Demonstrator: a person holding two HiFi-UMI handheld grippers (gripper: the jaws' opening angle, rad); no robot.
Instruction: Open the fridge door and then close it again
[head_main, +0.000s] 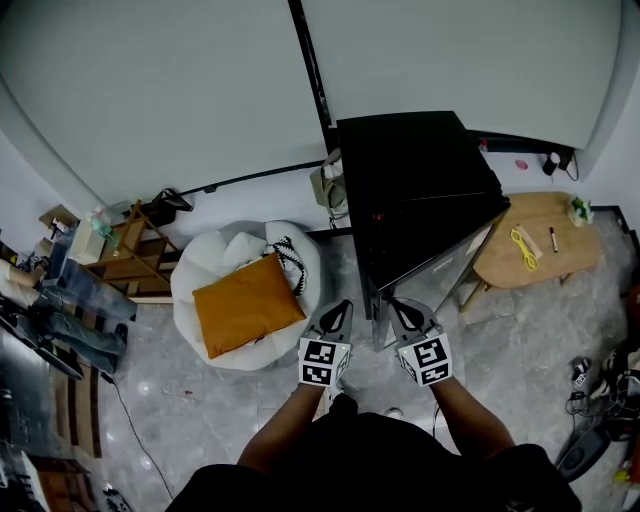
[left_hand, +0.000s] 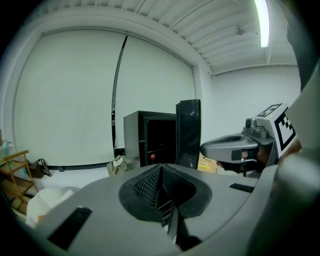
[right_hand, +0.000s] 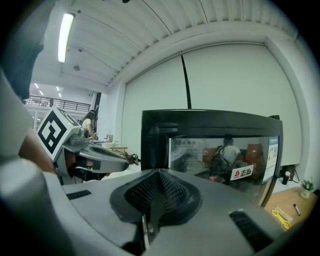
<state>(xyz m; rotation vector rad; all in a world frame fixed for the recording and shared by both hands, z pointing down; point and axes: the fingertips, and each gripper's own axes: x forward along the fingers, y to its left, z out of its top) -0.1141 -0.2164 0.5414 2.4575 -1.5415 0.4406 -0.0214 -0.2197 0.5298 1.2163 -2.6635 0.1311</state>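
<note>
- The fridge (head_main: 410, 160) is a black cabinet standing on the floor (head_main: 250, 420) against the pale wall, directly ahead of the person.
- The fridge door (head_main: 440, 235) stands open, swung out toward the person's right. In the left gripper view it shows edge-on (left_hand: 188, 132) beside the dark interior of the cabinet (left_hand: 150, 142), where a small red light glows.
- In the right gripper view the door's glass front (right_hand: 220, 160) faces the camera, mirrors the room and carries a small sticker (right_hand: 242, 173) with a red logo.
- The left hand-held gripper (head_main: 343, 305) is held out level in front of the body. Its jaws are together with nothing between them (left_hand: 161, 167), and it points at the open cabinet from a distance.
- The right hand-held gripper (head_main: 395, 305) is just beside the left one. Its jaws meet at the tip and hold nothing (right_hand: 159, 172).
- From the head view its tip lies close to the door's lower edge; it appears to be clear of the door, though that angle does not settle it.
- A white beanbag (head_main: 215, 270) with an orange cushion (head_main: 248, 303) on it sits on the floor to the left of the fridge.
- A wooden tabletop (head_main: 580, 245) stands to the right of the door, with a yellow item and a pen on it.
- A wooden shelf (head_main: 130, 250) stands at the far left, by the wall.
</note>
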